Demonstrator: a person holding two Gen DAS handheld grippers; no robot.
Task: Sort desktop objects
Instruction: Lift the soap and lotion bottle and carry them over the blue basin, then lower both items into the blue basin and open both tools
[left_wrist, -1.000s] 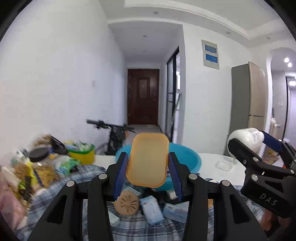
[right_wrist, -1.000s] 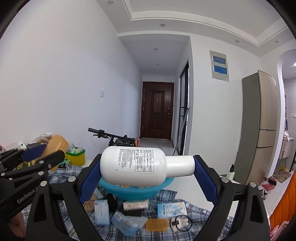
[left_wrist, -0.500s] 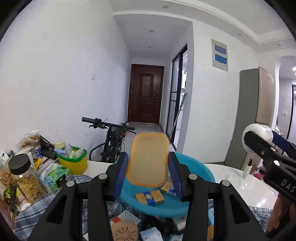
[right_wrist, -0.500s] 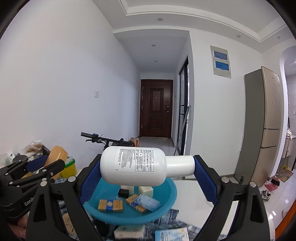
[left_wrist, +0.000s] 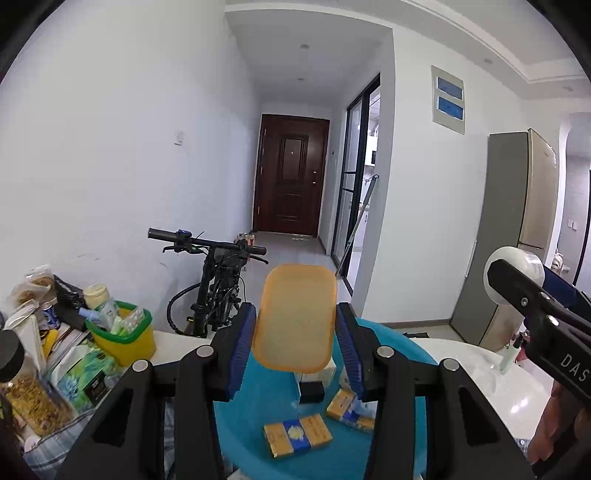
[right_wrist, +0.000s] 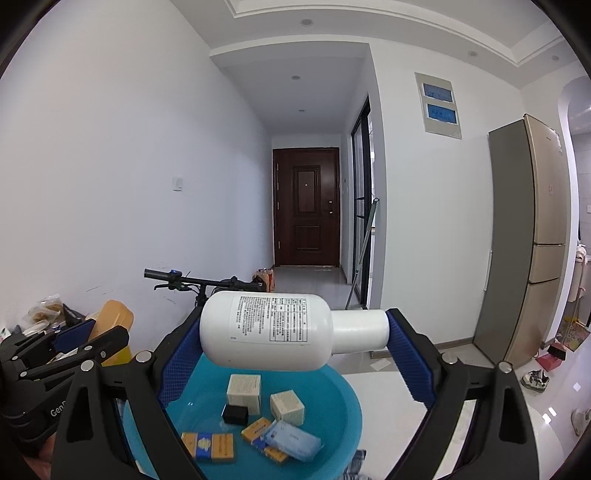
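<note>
We hold the left gripper (left_wrist: 295, 354) clamped on an orange soap-dish-shaped lid (left_wrist: 297, 319), upright between its blue pads, and the right gripper (right_wrist: 295, 334) spread wide around a white bottle (right_wrist: 280, 334) lying crosswise, base on one pad and cap on the other. Both loads hang above the blue basin (right_wrist: 343, 406), which already holds small boxes and soap packets.

To finish this step well, we judge that each piece should come low over a bare patch of the basin floor before the jaws part. The bottle is round and gripped end to end, so it will likely roll once freed; we should set it down level, away from the rim. We should release one hand at a time so the two tools, now just beside each other, do not knock.

The left wrist view alone shows the yellow-green tub (left_wrist: 122, 334) of toiletries, the jar and the clutter at the table's left edge. The right wrist view alone shows the bottle's printed label and the two cream cube boxes (right_wrist: 258, 397) inside the basin.
</note>
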